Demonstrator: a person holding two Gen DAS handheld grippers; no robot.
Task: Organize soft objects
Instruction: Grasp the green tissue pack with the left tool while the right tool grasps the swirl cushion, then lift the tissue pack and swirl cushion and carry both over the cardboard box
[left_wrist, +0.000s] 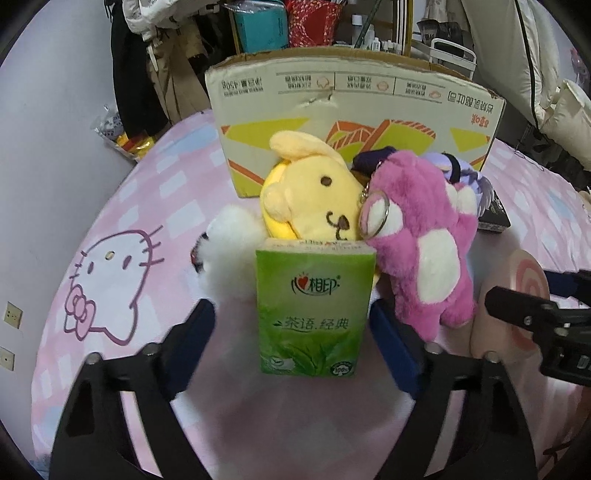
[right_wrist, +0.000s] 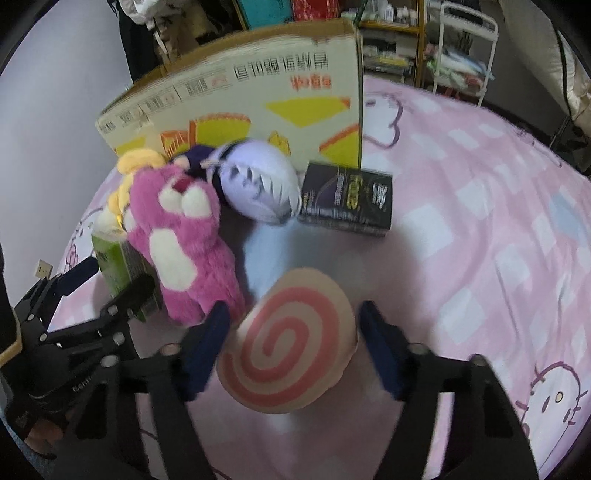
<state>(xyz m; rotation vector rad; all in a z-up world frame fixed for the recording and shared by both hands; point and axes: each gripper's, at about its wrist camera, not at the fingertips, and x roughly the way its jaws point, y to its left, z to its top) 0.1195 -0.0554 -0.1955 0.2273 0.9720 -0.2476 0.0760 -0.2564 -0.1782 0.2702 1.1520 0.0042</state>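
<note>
Bedspread (left_wrist: 122, 206): pink checked cotton printed with white cartoon cats, spread under everything.
Cardboard box (left_wrist: 354, 122): big printed carton with yellow and orange shapes, open at the top, standing at twelve o'clock behind the toys.
Tissue pack (left_wrist: 312, 310): green plastic-wrapped pocket pack with leaf print, lying lengthwise between the left tool's fingers, its far end against the yellow toy.
Left gripper (left_wrist: 293, 332): black two-finger tool with blue pads, jaws apart on either side of the green pack; a clear gap shows on the nine o'clock side, and the three o'clock pad sits just beside the pack's edge, contact not certain.
Yellow plush dog head (left_wrist: 314, 195): soft, floppy-eared, at twelve o'clock from the pack, pressed against the pink toy.
Pink fuzzy plush bear (left_wrist: 421, 240): cream belly and paws, metal key ring at its head, leaning at two o'clock from the pack.
White fluffy plush (left_wrist: 229, 251): at ten o'clock from the pack, touching the yellow head.
Swirl cushion (right_wrist: 291, 347): round peach plush with a pink spiral, lying between the right tool's fingers.
Right gripper (right_wrist: 291, 350): jaws apart, pads close to the cushion's two sides; whether they press I cannot tell.
Lilac plush with jagged teeth (right_wrist: 258, 181): at twelve o'clock from the cushion, before the carton.
Black printed box (right_wrist: 347, 199): at one o'clock, just beside the lilac toy.
</note>
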